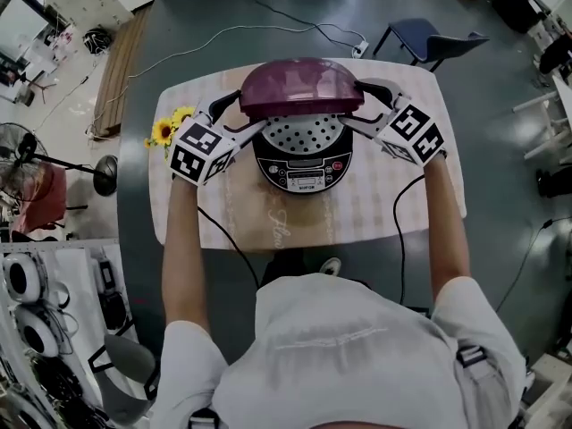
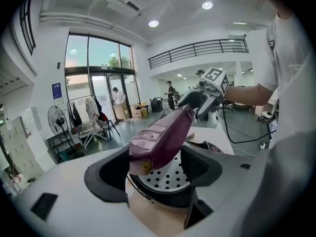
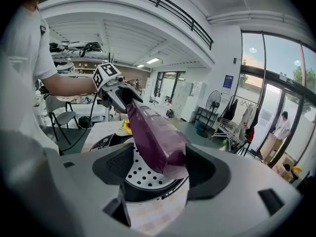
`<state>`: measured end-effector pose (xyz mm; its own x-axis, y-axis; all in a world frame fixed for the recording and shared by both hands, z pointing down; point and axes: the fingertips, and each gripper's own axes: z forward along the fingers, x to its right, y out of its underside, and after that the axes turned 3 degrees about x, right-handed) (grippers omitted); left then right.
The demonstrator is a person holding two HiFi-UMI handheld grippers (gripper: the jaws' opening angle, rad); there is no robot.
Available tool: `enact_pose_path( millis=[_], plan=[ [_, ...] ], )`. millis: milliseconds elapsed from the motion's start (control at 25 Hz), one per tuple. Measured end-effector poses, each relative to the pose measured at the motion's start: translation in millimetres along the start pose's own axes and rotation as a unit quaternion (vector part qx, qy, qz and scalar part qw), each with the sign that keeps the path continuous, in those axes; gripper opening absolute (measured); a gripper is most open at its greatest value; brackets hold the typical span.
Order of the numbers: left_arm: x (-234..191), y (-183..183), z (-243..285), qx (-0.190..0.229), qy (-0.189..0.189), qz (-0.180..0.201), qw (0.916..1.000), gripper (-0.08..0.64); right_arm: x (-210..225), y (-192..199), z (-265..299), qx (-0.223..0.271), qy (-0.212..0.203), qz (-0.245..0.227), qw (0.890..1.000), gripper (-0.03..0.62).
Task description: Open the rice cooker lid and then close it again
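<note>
A black rice cooker point(image 1: 302, 170) stands mid-table, its purple lid point(image 1: 302, 88) raised at a slant over the perforated inner plate point(image 1: 302, 135). My left gripper point(image 1: 241, 116) is at the lid's left end and my right gripper point(image 1: 362, 107) at its right end. In the left gripper view the lid point(image 2: 160, 137) reaches in between the jaws of the left gripper point(image 2: 155, 174), close to one pad with a gap at the other. The right gripper view shows the lid point(image 3: 155, 132) likewise inside the wide jaws of the right gripper point(image 3: 158, 169). Neither grips it.
The cooker sits on a light patterned table point(image 1: 223, 231). Yellow sunflowers point(image 1: 165, 128) lie at its left edge. A dark chair point(image 1: 429, 38) stands behind the table at the right. Cables trail from both grippers across the table front.
</note>
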<state>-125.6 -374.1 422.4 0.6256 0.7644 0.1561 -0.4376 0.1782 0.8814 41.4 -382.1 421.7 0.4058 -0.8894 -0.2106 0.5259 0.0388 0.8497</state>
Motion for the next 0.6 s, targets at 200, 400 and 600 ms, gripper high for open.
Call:
enact_pose_path(
  millis=[200,400,600],
  plan=[
    [13.6,14.9,-0.3,-0.018,0.0,0.009,0.9998,0.34,-13.9,10.6,0.1,0.002,-0.004,0.009,1.0,0.326],
    [27.9,32.6,2.6,-0.028,0.012,-0.001,0.9995,0.356,-27.6,27.9,3.4,-0.001,-0.015,0.022,1.0,0.325],
    [36.2,44.0,3.3,-0.033,0.019,-0.011,0.9992,0.36,-36.7,37.3,5.0,-0.002,-0.025,0.044,0.999,0.325]
  ],
)
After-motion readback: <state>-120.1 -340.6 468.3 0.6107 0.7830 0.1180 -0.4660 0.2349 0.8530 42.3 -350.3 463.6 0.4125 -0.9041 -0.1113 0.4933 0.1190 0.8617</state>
